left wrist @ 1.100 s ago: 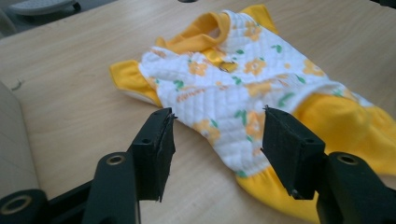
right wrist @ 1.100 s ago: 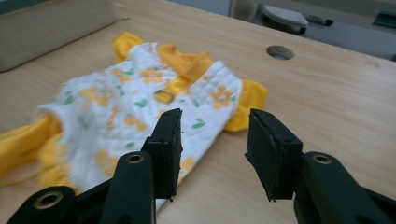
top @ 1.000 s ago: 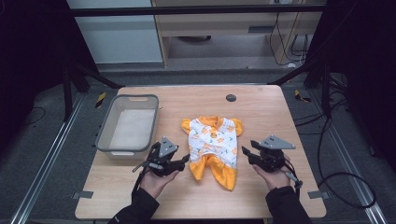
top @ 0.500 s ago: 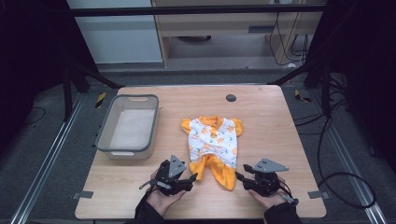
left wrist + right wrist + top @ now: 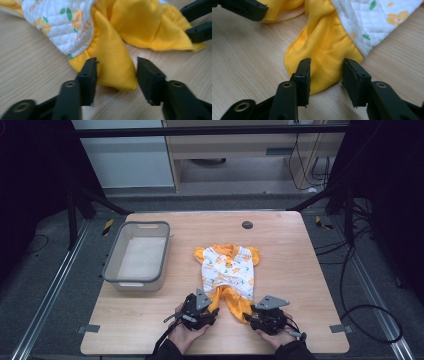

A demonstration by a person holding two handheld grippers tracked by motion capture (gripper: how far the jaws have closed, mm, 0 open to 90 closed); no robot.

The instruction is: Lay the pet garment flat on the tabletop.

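Note:
A baby outfit [image 5: 227, 270], white printed top with yellow legs, lies flat at the middle of the wooden table. My left gripper [image 5: 212, 312] sits low at the end of its left leg. In the left gripper view the jaws [image 5: 116, 61] straddle that yellow leg end [image 5: 112, 67]; they have just been closing, and a gap remains on one side. My right gripper [image 5: 250, 315] is at the other leg. Its jaws [image 5: 326, 61] have also been closing, around the yellow leg [image 5: 324, 57], without pinching it.
A grey plastic tub [image 5: 112, 270] stands at the table's left. A small black round spot [image 5: 247, 224] sits near the far edge. The person's hands come in over the near table edge [image 5: 215, 351], close behind both grippers.
Both hands have drawn back toward the near edge and sunk to the table, from beside the outfit's body to the ends of its two legs.

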